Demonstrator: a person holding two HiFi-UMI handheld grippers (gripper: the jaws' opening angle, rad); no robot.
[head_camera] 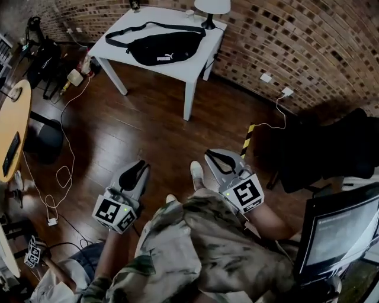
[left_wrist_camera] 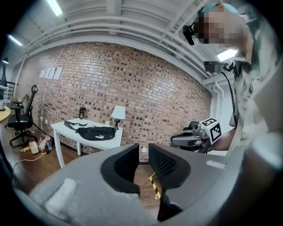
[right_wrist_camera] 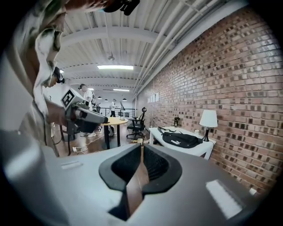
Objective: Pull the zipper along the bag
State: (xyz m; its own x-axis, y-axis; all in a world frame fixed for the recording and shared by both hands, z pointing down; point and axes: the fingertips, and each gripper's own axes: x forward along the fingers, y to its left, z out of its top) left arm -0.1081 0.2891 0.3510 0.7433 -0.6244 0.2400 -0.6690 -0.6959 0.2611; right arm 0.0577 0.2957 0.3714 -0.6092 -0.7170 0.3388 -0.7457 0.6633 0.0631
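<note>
The black bag (head_camera: 163, 48) lies flat on the white table (head_camera: 198, 70), its strap looping out along the table's far edge. A lamp (head_camera: 211, 10) stands at the table's far corner, close to the brick wall (head_camera: 296, 41). Both tongs are well back from the table, low over the wooden floor (head_camera: 148, 118) and close in to the person's body. The left tongs (left_wrist_camera: 143, 150) are released: there is a clear gap between the pads with nothing in it, and they point toward the table. The right tongs (right_wrist_camera: 141, 146) are clenched, tips meeting, with nothing caught between them, and they face the table too. Neither is anywhere near touching the bag. From back here the zipper is too small to pick out.
</note>
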